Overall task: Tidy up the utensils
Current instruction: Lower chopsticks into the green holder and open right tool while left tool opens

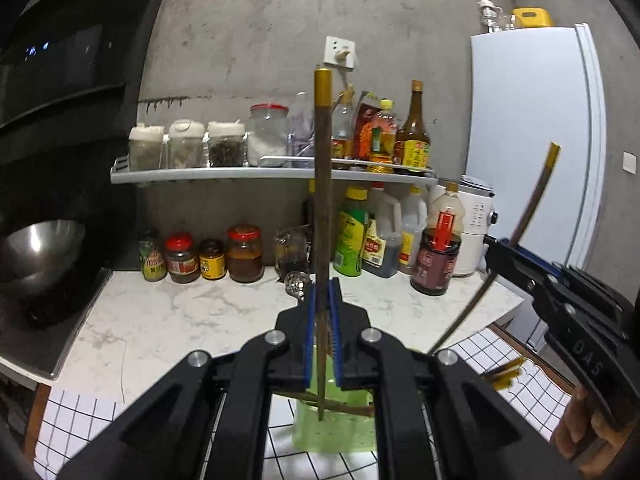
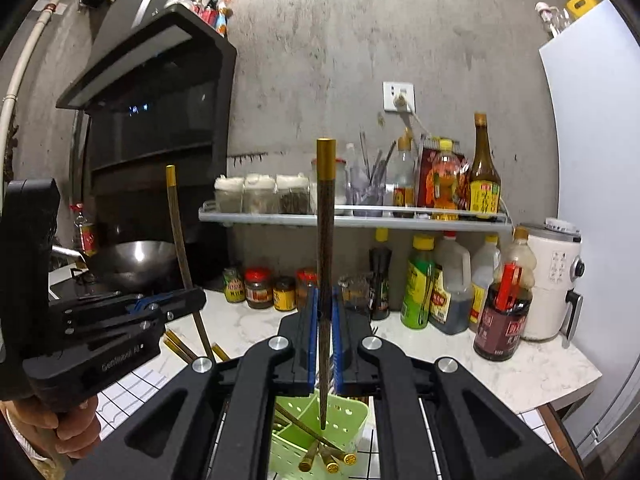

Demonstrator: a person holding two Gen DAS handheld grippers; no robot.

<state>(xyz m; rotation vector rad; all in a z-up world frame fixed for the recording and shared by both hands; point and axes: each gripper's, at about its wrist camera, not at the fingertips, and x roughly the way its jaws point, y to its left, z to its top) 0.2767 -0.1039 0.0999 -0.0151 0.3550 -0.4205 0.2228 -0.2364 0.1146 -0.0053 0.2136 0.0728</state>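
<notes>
The left gripper has its blue jaws pressed tight on a brown chopstick. The stick stands straight up, with its gold end at the top and its thin tip hanging down over a green basket. The right gripper is squeezed on a second chopstick the same way. That one is upright too, gold end up, and its tip hangs just above the green basket.

In the right wrist view, the basket has small holes in its walls and dividers inside. A few more chopsticks lie slanted in it, gold ends poking out toward the camera. The basket sits on a white cloth with black squares. Some loose chopsticks lie on the cloth, near the left gripper.

A hand holds the left gripper's handle. Another hand holds the right one.

Farther back is a white marble counter. Jars and sauce bottles stand along the grey wall. A metal shelf above them holds more jars and bottles. A shiny wok sits on the stove at the left. A white fridge stands at the right.
</notes>
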